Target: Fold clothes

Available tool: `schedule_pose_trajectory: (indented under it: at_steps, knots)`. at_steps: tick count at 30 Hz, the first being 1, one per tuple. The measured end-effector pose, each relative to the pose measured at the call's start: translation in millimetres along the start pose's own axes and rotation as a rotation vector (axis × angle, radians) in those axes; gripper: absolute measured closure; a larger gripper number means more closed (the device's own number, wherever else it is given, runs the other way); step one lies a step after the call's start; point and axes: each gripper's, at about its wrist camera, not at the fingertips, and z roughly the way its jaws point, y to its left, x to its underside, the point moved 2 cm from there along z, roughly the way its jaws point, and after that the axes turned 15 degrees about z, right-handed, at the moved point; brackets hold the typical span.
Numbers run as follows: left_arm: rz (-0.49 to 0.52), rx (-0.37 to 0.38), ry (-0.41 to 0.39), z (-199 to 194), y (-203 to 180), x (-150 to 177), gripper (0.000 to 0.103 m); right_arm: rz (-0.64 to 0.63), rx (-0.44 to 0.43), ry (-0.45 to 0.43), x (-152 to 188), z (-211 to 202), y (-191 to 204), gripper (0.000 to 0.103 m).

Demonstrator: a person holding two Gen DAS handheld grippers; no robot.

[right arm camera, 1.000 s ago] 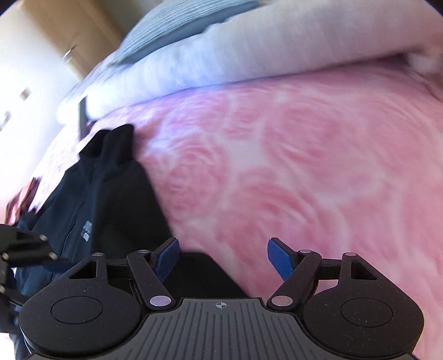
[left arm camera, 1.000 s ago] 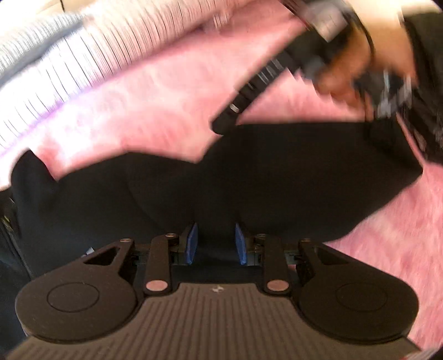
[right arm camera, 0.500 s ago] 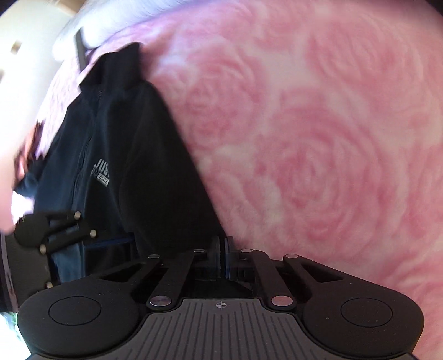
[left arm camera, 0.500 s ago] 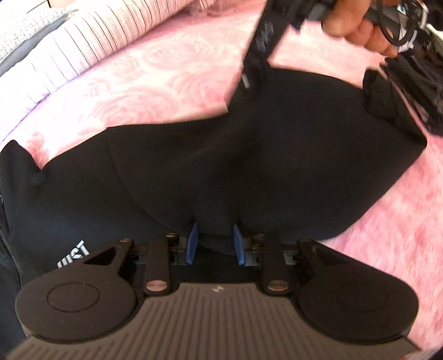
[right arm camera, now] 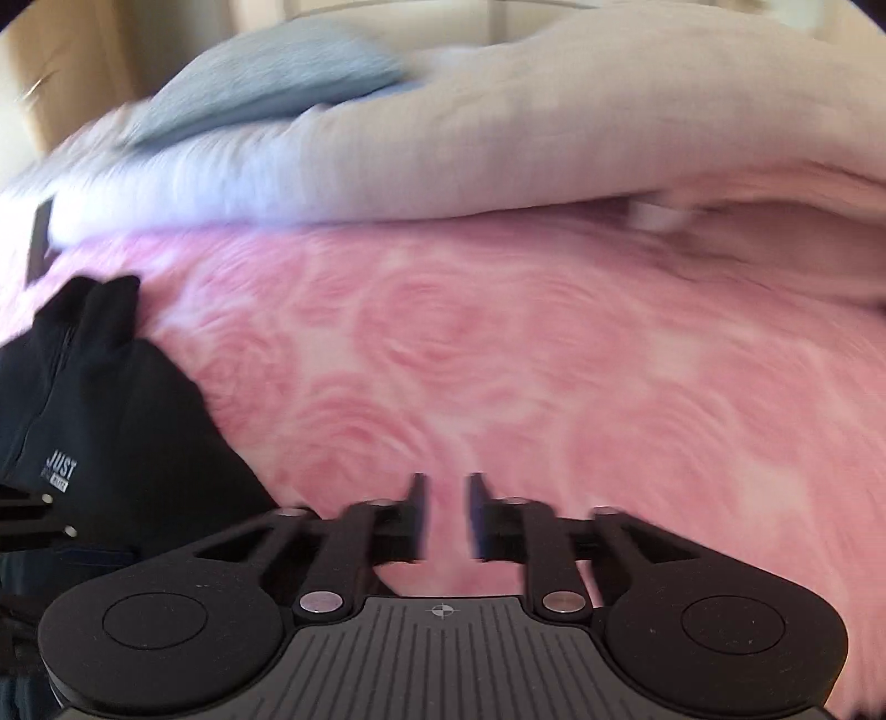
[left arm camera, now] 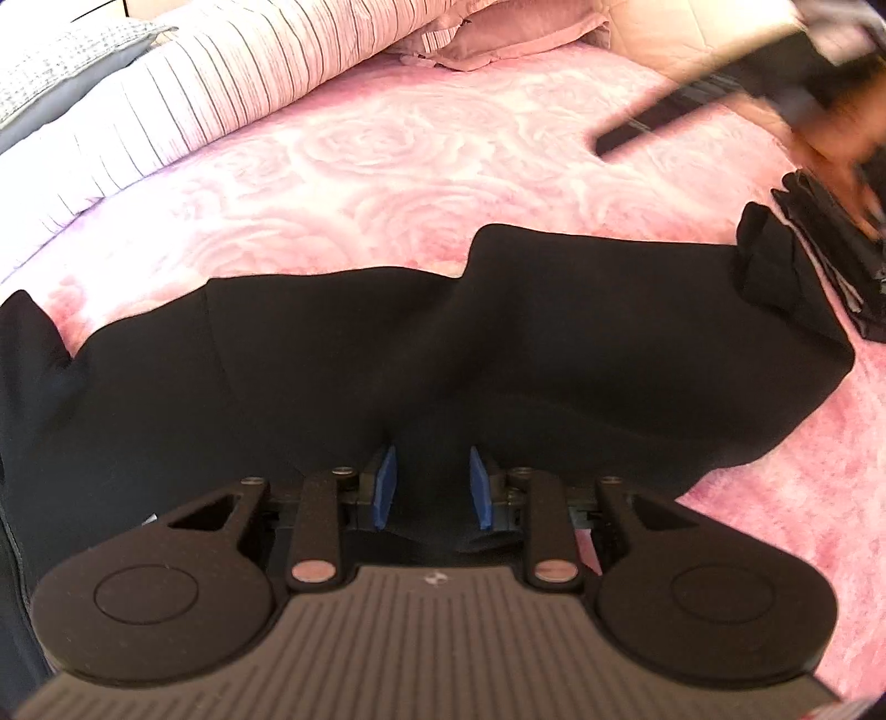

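A black jacket (left arm camera: 554, 343) lies spread across the pink rose bedspread (left arm camera: 415, 155). My left gripper (left arm camera: 432, 471) is shut on a bunched fold of its near edge, with black cloth between the blue pads. In the right wrist view the jacket (right arm camera: 111, 399) lies at the left, showing its collar and a white "JUST" logo (right arm camera: 61, 471). My right gripper (right arm camera: 447, 498) hangs over bare bedspread; its jaws are opening with nothing between them. In the left wrist view it is a blurred dark shape (left arm camera: 664, 119) held by a hand at the top right, clear of the jacket.
A striped pillow (left arm camera: 194, 94) and a grey pillow (left arm camera: 55, 61) lie along the far side of the bed. A pink cushion (left arm camera: 498, 33) sits behind them. A stack of folded dark clothes (left arm camera: 830, 249) lies at the jacket's right end. A white duvet (right arm camera: 498, 127) rises beyond the bedspread.
My right gripper came down shut at the jacket's far edge, then lifted away to the right with its jaws parting. The left gripper kept its grip and stayed put.
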Motion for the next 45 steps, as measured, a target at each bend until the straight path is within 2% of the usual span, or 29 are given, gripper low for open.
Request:
schedule_pose_trajectory:
  at_steps: [1,5,6,7,9,10,11,13,18,19,21,22,24,27,29,33,36,40,45]
  knots:
    - [-0.004,0.007,0.007,1,-2,0,0.079,0.035,0.011,0.006,9,-9,-7,0.033]
    - [0.027,-0.014,0.042,11,-8,-7,0.079,0.102,0.056,0.052,63,-36,-25,0.033]
    - [0.033,-0.018,0.045,12,-9,-9,0.079,0.093,0.094,0.074,78,-39,-31,0.033]
    - [0.039,-0.016,0.045,10,-11,-10,0.079,0.08,0.141,0.097,93,-43,-37,0.033]
    - [0.055,-0.013,0.036,6,-15,-12,0.079,0.008,0.391,0.124,122,-51,-53,0.033]
    - [0.065,-0.011,0.028,5,-17,-14,0.079,-0.019,0.5,0.111,132,-59,-60,0.033]
    - [0.071,-0.008,0.019,1,-20,-15,0.079,-0.025,0.538,0.097,138,-69,-61,0.033]
    - [0.08,0.002,0.005,-4,-28,-17,0.079,-0.024,0.561,0.077,148,-89,-60,0.033]
    - [0.097,0.031,-0.003,-15,-50,-18,0.079,-0.228,0.474,-0.021,157,-97,-20,0.033]
    - [0.101,0.037,-0.004,-18,-55,-18,0.079,-0.266,0.444,-0.055,157,-94,-11,0.033]
    - [0.105,0.05,-0.002,-24,-61,-15,0.079,-0.347,0.324,-0.108,159,-86,4,0.033]
    - [0.107,0.057,-0.001,-27,-65,-13,0.079,-0.344,0.312,-0.088,161,-79,4,0.033]
    - [0.096,0.05,0.013,-36,-65,-8,0.079,-0.298,0.336,-0.007,164,-62,-4,0.033]
    - [0.06,0.029,0.028,-54,-60,4,0.079,-0.081,0.521,0.031,166,-67,-38,0.033]
    - [0.029,0.008,0.036,-68,-51,16,0.079,-0.007,0.62,0.049,171,-80,-51,0.033]
    - [-0.024,-0.057,0.076,-98,-31,49,0.079,0.093,0.641,0.072,182,-109,-58,0.033]
    - [-0.076,-0.118,0.115,-127,-10,79,0.078,0.113,0.591,0.064,184,-125,-42,0.033]
    - [-0.146,-0.211,0.165,-175,15,127,0.077,0.129,0.485,0.06,190,-140,-2,0.033]
    - [-0.222,-0.336,0.223,-246,54,195,0.073,0.037,0.315,0.057,183,-138,79,0.033]
